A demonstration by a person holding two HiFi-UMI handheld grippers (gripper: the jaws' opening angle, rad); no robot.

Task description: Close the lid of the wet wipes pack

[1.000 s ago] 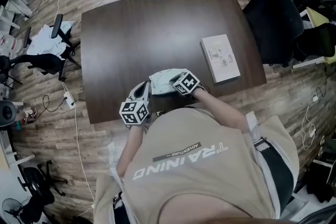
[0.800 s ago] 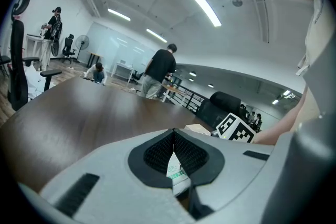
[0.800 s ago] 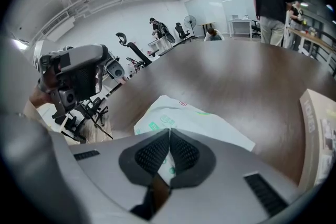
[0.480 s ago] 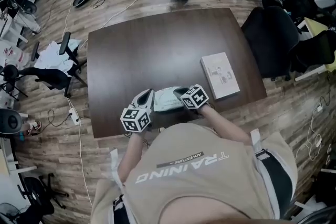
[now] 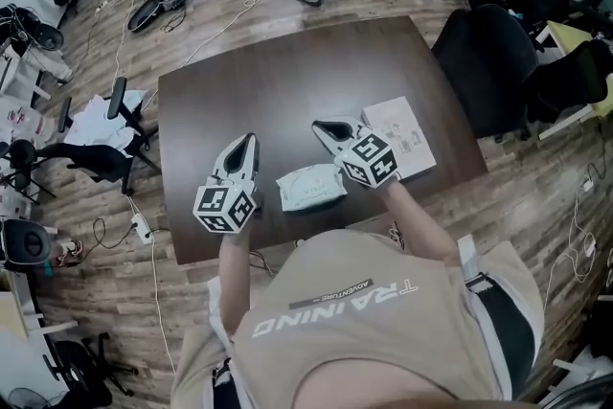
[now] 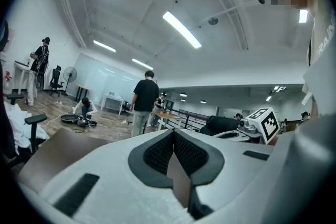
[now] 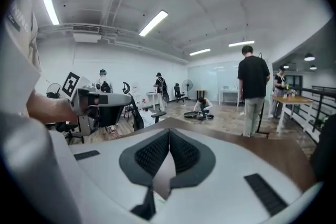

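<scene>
Claws have lifted off the wipes pack (image 5: pixel 311 188), which now lies free on the table (image 5: pixel 268 72) between them. Left claw (image 5: pixel 246 142) and right claw (image 5: pixel 322 125) are pinched together, empty. Lid closing looks finished.

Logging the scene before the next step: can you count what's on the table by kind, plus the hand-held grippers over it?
wet wipes pack: 1
white box: 1
hand-held grippers: 2, the left hand-held gripper and the right hand-held gripper, both shut and empty
Total: 4
</scene>
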